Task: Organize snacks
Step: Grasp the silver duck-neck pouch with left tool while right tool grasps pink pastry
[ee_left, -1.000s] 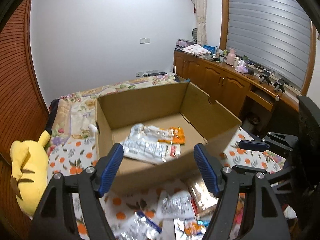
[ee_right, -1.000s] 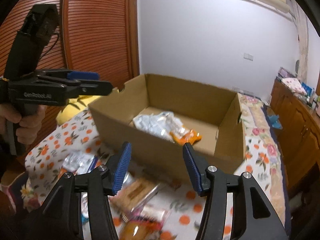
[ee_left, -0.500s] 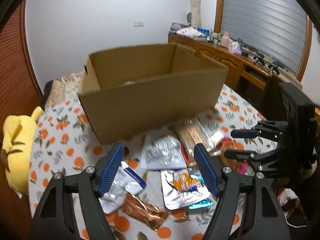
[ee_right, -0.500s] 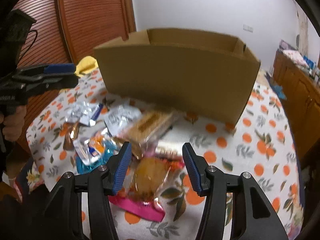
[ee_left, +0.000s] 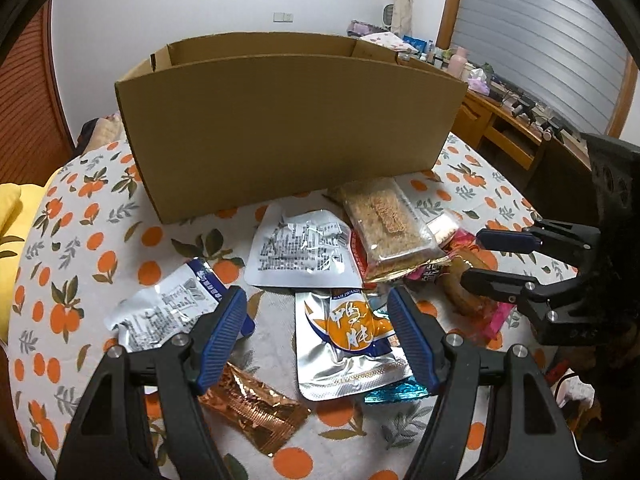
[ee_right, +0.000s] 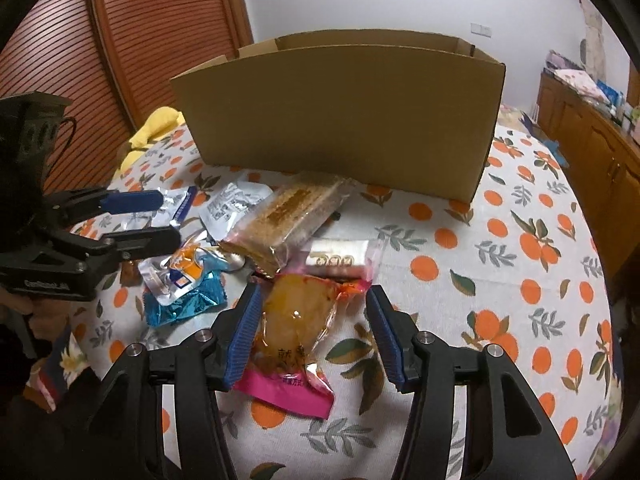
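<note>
Left gripper (ee_left: 316, 332): jaws spread wide, nothing clamped, hovering over the snack pile; blue pads apart on either side of the silver-and-orange pouch (ee_left: 352, 344), not pressing it.
Right gripper (ee_right: 312, 332): jaws parted and just been opening a little wider; pink-edged clear pouch (ee_right: 294, 340) lying between the pads, left pad close against its edge, right pad clear of it; not clamped.
Between left pads: silver-and-orange pouch flat on the cloth, overlapping a blue foil wrapper (ee_left: 396, 394) at its lower right corner.
Beside left pad: silver pouch with blue trim (ee_left: 168, 312) to the left; copper foil bar (ee_left: 256, 408) just below that finger.
Further out, left view: silver pouch with black print (ee_left: 300, 252), printed side up; clear-wrapped cracker pack (ee_left: 388, 228) leaning on its right edge, far end touching the box foot.
Further out, right view: cracker pack angled from the box toward the pile; small clear pack with a white roll (ee_right: 340, 258) just beyond the pink-edged pouch.
Cardboard box (ee_left: 288, 120): open top, standing upright behind the snacks, near wall facing both cameras; contents hidden from here.
Tablecloth (ee_right: 520, 280): white with orange fruit and leaves, under everything.
Yellow plush (ee_left: 10, 216): at the table's left edge, well apart from the pile.
Background: wooden cabinet (ee_right: 592, 148) along the right wall, slatted wooden panel (ee_right: 120, 40) on the left.
</note>
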`<state>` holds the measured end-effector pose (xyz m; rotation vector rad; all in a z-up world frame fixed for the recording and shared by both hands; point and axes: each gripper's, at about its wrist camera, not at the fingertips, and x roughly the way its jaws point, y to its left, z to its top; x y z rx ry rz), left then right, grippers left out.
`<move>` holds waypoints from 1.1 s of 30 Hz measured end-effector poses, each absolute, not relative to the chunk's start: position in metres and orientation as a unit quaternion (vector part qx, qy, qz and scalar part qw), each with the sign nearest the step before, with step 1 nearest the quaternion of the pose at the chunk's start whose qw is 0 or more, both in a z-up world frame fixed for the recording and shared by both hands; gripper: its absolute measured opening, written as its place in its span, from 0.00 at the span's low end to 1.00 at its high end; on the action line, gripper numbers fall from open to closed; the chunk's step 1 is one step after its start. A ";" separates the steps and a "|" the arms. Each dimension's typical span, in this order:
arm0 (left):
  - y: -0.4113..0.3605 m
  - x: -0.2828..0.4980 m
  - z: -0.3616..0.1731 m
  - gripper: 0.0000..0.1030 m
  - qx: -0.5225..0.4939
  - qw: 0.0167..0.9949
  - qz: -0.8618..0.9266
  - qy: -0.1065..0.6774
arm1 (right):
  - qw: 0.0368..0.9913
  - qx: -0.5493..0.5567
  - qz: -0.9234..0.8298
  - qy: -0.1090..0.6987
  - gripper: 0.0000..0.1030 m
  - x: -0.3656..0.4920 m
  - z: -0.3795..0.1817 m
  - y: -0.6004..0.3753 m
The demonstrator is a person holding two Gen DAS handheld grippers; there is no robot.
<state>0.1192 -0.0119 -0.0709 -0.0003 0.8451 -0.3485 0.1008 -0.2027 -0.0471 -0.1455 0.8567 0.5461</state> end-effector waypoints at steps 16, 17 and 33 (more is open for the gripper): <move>-0.021 0.120 -0.086 0.70 0.003 0.887 -0.175 0.428 | 0.841 -0.062 0.309 0.441 0.49 0.105 -0.061 -0.186; -0.021 0.119 -0.086 0.70 0.003 0.887 -0.176 0.428 | 0.838 -0.057 0.316 0.442 0.41 0.105 -0.060 -0.185; -0.030 0.121 -0.086 0.63 0.003 0.881 -0.190 0.434 | 0.872 -0.160 0.245 0.392 0.37 0.104 -0.033 -0.201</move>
